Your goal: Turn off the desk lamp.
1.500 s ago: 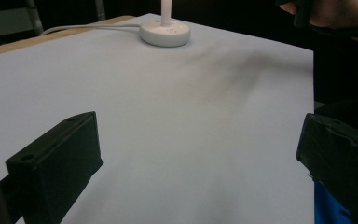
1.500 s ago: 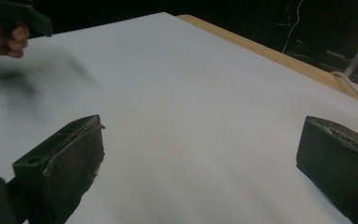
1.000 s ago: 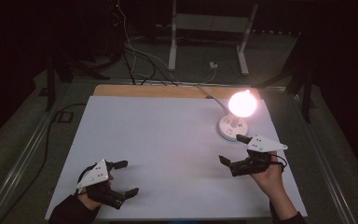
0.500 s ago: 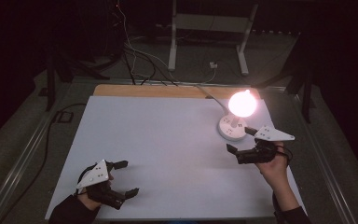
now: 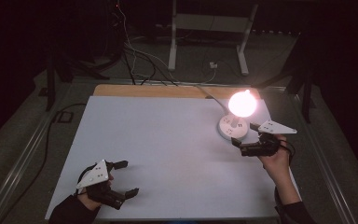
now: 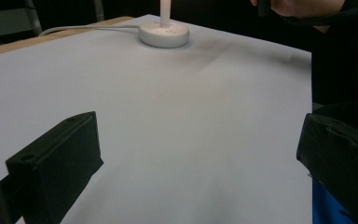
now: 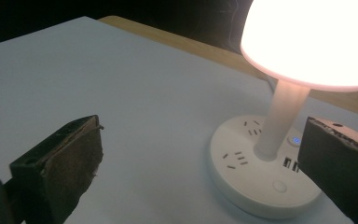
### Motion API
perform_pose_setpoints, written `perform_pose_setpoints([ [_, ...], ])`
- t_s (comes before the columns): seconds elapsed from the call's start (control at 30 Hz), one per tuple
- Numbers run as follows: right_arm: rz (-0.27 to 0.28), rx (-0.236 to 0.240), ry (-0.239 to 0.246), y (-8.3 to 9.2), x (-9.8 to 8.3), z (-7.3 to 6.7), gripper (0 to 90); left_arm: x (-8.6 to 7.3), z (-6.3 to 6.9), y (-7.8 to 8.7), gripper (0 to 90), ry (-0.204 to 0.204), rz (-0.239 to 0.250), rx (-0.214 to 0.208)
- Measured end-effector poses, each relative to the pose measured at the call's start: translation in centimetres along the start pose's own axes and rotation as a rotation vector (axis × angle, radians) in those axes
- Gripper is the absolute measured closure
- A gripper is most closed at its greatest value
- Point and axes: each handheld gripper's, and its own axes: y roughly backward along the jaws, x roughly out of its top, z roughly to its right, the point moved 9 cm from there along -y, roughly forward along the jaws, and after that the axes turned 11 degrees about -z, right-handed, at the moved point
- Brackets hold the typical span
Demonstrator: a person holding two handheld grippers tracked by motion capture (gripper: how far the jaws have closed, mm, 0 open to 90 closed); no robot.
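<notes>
Right gripper [image 5: 240,143] hangs open just beside the lit lamp [image 5: 237,117] at the table's [image 5: 158,135] far right, jaws angled at the base, probably lining up on a button there. Left gripper [image 5: 123,178] rests open at the near edge, clear of the work.
</notes>
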Motion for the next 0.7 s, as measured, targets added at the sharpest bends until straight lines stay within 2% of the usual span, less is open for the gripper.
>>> perform_pose_setpoints([
  [0.37,-0.026,-0.024,-0.039,-0.9,-0.9,2.4,0.0,0.0,0.0,0.0,0.4,0.000,0.000,-0.001],
  [0.5,-0.036,-0.046,-0.058,-1.1,-1.4,3.4,0.0,0.0,0.0,0.0,0.4,0.001,0.003,-0.001],
  [0.63,-0.048,-0.063,-0.082,-1.4,-1.9,4.5,0.0,0.0,0.0,0.0,0.4,0.002,0.002,-0.003],
  [0.7,-0.067,-0.070,-0.111,-1.7,-2.5,5.2,0.0,0.0,0.0,0.0,0.4,0.002,0.002,-0.001],
])
